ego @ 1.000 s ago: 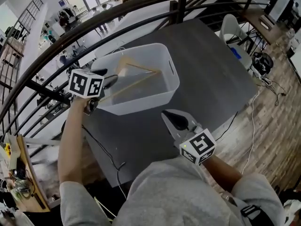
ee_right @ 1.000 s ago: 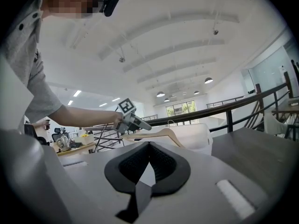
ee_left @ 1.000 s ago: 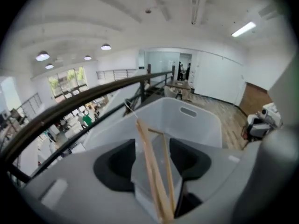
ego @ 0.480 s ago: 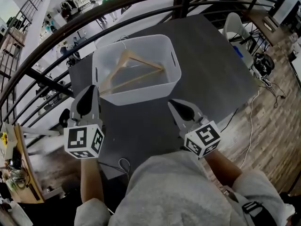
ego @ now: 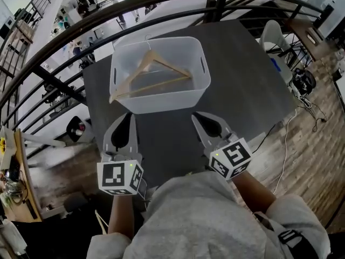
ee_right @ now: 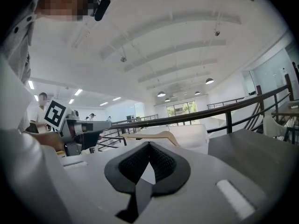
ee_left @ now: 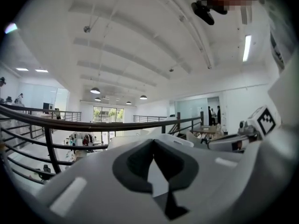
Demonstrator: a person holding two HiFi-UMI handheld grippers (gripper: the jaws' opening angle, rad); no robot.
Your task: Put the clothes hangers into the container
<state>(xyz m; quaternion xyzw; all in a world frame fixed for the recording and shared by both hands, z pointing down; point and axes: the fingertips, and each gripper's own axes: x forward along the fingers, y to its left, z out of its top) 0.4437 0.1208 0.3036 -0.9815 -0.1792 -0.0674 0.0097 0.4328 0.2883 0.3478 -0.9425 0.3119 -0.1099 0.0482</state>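
Note:
A wooden clothes hanger [ego: 148,75] with a wire hook lies inside the white plastic container [ego: 161,100] at the far side of the dark table [ego: 237,85]; its left end rests over the container's rim. My left gripper [ego: 124,126] is shut and empty, held near the table's front edge, short of the container. My right gripper [ego: 206,124] is shut and empty beside it, to the right. In the right gripper view the hanger [ee_right: 154,135] and container [ee_right: 189,134] show beyond the closed jaws. In the left gripper view the container's rim [ee_left: 180,139] peeks above the jaws.
A black metal railing [ego: 64,34] curves round the far and left sides of the table. A white chair [ego: 275,36] stands at the right, with cables [ego: 302,82] on the wooden floor. A cluttered bench [ego: 13,193] is at the lower left.
My left gripper has let go of the hanger in the container, drawn back toward me to the table's front edge and closed. The right gripper has barely moved.

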